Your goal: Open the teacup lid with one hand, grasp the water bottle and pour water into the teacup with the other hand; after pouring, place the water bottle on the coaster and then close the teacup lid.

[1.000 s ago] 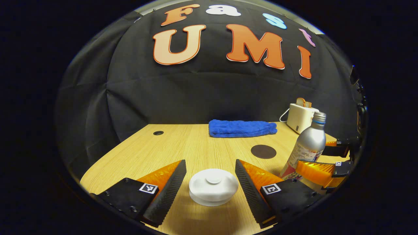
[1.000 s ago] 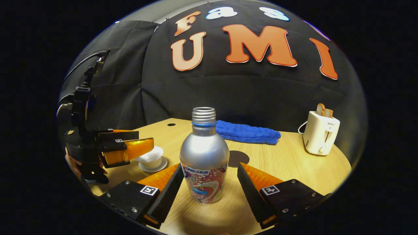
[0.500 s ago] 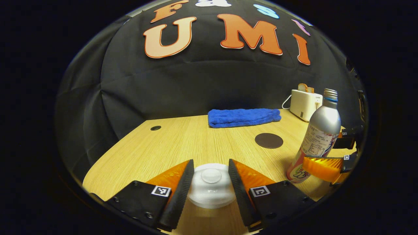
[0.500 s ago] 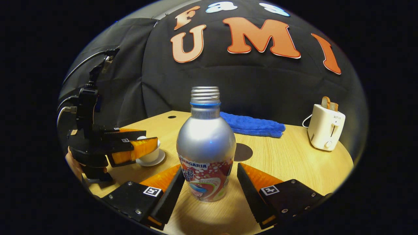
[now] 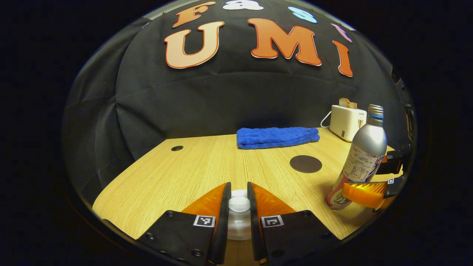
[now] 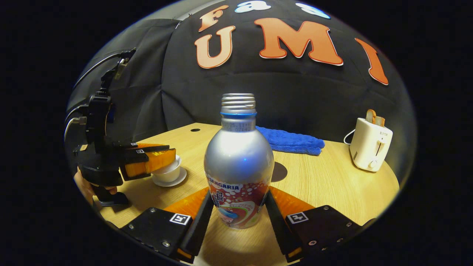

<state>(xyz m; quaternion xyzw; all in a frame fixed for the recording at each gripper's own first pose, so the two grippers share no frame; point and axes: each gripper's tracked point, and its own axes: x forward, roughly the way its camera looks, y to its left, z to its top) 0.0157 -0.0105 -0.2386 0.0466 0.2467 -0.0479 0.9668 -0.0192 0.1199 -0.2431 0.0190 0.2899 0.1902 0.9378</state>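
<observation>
The left gripper [image 5: 238, 210] has its fingers drawn narrow onto the knob of the white teacup lid [image 5: 239, 204], which sits on the teacup [image 6: 168, 171] at the nine o'clock side of the desk [image 5: 192, 173]. The right gripper [image 6: 238, 218] holds its fingers against both sides of the water bottle [image 6: 238, 173], standing upright and uncapped on the desk at the centre of the right gripper view. By the look of it, both grasps are made and nothing else: lid unlifted, no water poured. The dark coaster [image 5: 305, 163] lies bare at about one o'clock, just behind the bottle, with a blue towel [image 5: 277, 136] and a white toaster [image 6: 370, 146] further back.
</observation>
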